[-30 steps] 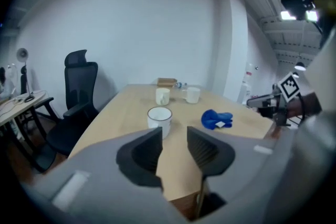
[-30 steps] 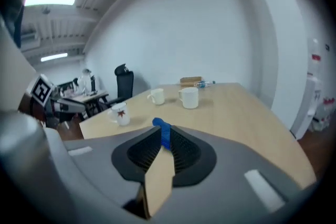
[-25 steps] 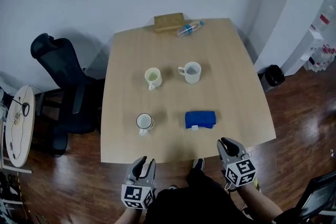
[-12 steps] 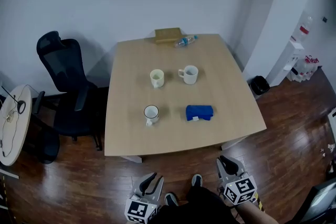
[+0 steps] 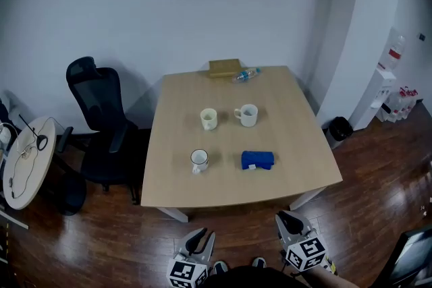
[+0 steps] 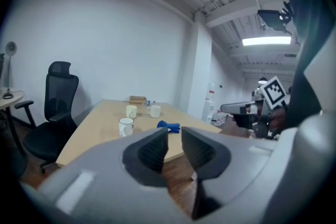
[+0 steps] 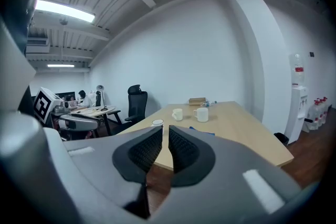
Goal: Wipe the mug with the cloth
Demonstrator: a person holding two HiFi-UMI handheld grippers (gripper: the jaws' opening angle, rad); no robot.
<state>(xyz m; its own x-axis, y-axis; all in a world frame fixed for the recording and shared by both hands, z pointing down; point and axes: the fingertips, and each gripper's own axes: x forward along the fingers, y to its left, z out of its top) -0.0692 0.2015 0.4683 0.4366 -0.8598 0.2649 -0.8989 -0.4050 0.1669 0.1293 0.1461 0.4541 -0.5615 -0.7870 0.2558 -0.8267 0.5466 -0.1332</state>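
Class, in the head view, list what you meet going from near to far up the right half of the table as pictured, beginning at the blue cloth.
Blue cloth → white mug → plastic bottle.

A folded blue cloth (image 5: 257,160) lies toward the table's (image 5: 300,145) near edge, beside an upright dark-rimmed white mug (image 5: 198,159), with two more mugs (image 5: 208,119) upright mid-table.

Matt pale wood table (image 5: 300,141), glossy dark wood floor (image 5: 88,239), soft blue cloth (image 5: 257,160), glossy white mug (image 5: 198,158)
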